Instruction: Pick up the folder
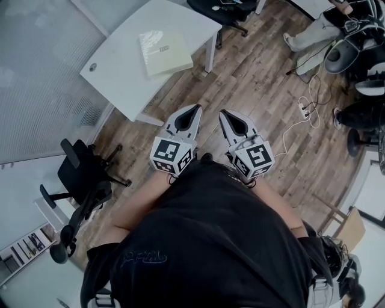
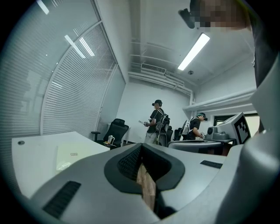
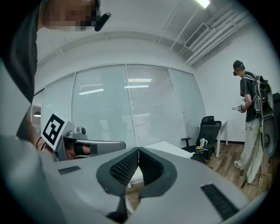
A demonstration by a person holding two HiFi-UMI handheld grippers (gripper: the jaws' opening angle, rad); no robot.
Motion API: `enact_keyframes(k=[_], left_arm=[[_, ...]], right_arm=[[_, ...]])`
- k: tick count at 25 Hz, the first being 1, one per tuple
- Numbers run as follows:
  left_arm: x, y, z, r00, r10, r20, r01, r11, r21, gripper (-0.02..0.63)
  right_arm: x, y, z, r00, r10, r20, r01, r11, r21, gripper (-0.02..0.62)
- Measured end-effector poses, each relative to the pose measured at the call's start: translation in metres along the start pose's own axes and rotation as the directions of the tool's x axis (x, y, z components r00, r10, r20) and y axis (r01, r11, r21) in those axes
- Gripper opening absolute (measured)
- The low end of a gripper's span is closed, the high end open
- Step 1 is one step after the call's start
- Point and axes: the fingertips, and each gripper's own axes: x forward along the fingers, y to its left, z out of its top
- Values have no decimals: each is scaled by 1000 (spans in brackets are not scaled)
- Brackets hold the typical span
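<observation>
A pale cream folder (image 1: 165, 52) lies flat on the white table (image 1: 120, 78) at the upper left of the head view. The left gripper view shows the same folder (image 2: 74, 155) on the tabletop, left of the jaws. Both grippers hang over the wooden floor, short of the table. My left gripper (image 1: 197, 107) is shut with nothing in it, its tips pointing at the table's near corner. Beside it my right gripper (image 1: 221, 112) is also shut and empty. The jaw tips of my left gripper (image 2: 141, 146) and of my right gripper (image 3: 138, 150) meet.
A black office chair (image 1: 84, 180) stands at the lower left by the glass wall. Another black chair (image 1: 225, 12) sits behind the table. A power strip with a white cable (image 1: 304, 111) lies on the floor at right. People stand at the far right (image 1: 319, 30).
</observation>
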Motion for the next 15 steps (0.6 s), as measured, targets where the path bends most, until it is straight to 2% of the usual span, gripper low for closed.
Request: enact_keyframes(k=[8, 15], left_arm=[[45, 34, 10, 998, -54, -31, 53, 998, -15, 14], [79, 95, 36, 997, -70, -28, 70, 997, -10, 14]], right_arm=[[46, -29, 8, 999, -24, -24, 24, 1000, 16, 21], [121, -45, 21, 999, -14, -36, 15, 1000, 27, 21]])
